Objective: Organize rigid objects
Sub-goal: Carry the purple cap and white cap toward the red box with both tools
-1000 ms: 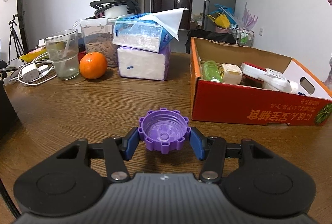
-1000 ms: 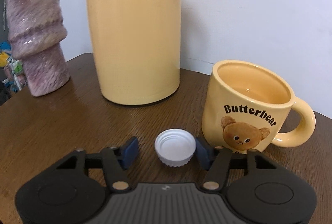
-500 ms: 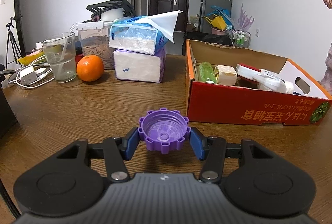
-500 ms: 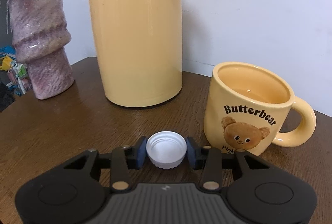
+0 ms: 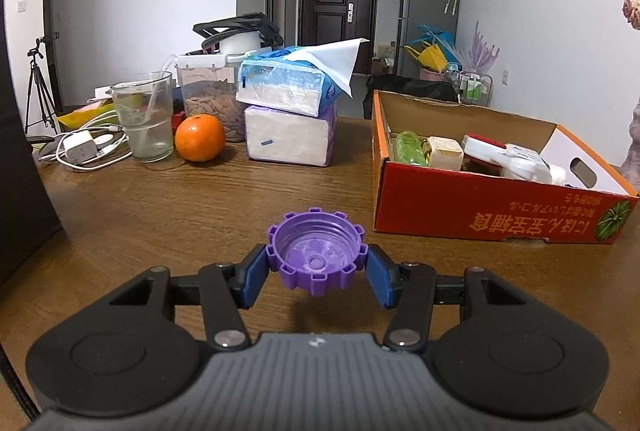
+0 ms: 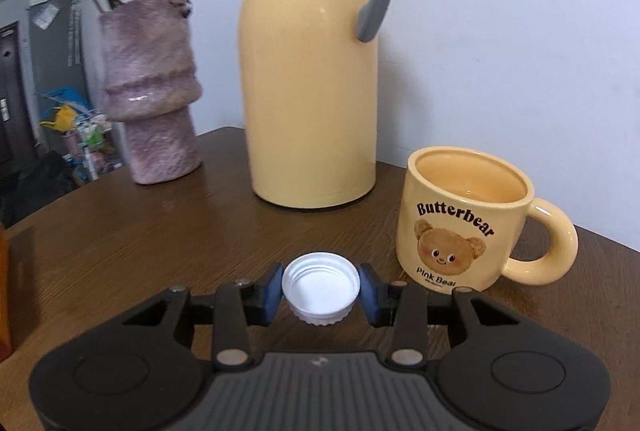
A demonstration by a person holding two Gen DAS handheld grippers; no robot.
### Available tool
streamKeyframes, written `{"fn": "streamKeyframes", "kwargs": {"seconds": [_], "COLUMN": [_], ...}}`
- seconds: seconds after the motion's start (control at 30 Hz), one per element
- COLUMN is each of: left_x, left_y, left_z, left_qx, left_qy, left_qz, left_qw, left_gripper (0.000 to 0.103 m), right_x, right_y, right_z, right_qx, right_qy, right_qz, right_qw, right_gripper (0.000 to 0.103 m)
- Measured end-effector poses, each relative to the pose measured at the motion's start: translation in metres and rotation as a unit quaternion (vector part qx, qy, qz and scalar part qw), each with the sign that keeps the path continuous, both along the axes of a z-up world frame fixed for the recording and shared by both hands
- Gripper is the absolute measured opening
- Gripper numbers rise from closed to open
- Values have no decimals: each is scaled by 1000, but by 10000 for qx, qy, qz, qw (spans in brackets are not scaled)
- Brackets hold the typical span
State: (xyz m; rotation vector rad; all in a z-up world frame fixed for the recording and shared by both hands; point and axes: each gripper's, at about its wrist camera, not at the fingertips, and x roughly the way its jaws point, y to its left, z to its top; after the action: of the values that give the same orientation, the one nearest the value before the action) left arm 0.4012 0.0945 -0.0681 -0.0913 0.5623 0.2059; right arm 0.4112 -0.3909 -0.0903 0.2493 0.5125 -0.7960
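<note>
My left gripper (image 5: 317, 265) is shut on a purple ridged bottle cap (image 5: 316, 251), held open side up just above the wooden table (image 5: 160, 207). A red cardboard box (image 5: 492, 207) with several items inside stands to its right and a little ahead. In the right wrist view my right gripper (image 6: 320, 291) is shut on a white screw cap (image 6: 320, 285), also open side up and lifted off the table. A yellow Butterbear mug (image 6: 460, 227) stands just right of it.
Behind the right gripper stand a tall yellow thermos jug (image 6: 312, 91) and a purple vase (image 6: 150, 99) with dried flowers. At the far left of the left view sit an orange (image 5: 199, 137), a glass (image 5: 144, 115), stacked tissue packs (image 5: 290, 115) and a charger with cables (image 5: 80, 151).
My right gripper shut on the white cap and lifted it back from the jug and mug, swinging so the vase's flowers show. The left gripper drifted slightly with the purple cap.
</note>
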Motion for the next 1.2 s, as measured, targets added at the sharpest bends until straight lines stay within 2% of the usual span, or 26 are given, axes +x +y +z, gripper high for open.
{"fn": "streamKeyframes", "kwargs": {"seconds": [0.57,1.2], "left_x": [-59,-87], "left_y": [-21,-58], "left_z": [10,11], "left_qx": [121,104], "left_qy": [-255,-258], "left_qz": [-69,-372], "left_qw": [9996,9989], "left_gripper": [54,54], "right_x": [-47,-72], "right_y": [46,125], "right_z": [12,14], "right_qx": [-149,-287], "right_qy": [-80,-89], "right_qz": [1055,2336], "right_qw": [9943,9719], "right_gripper": [39,39]}}
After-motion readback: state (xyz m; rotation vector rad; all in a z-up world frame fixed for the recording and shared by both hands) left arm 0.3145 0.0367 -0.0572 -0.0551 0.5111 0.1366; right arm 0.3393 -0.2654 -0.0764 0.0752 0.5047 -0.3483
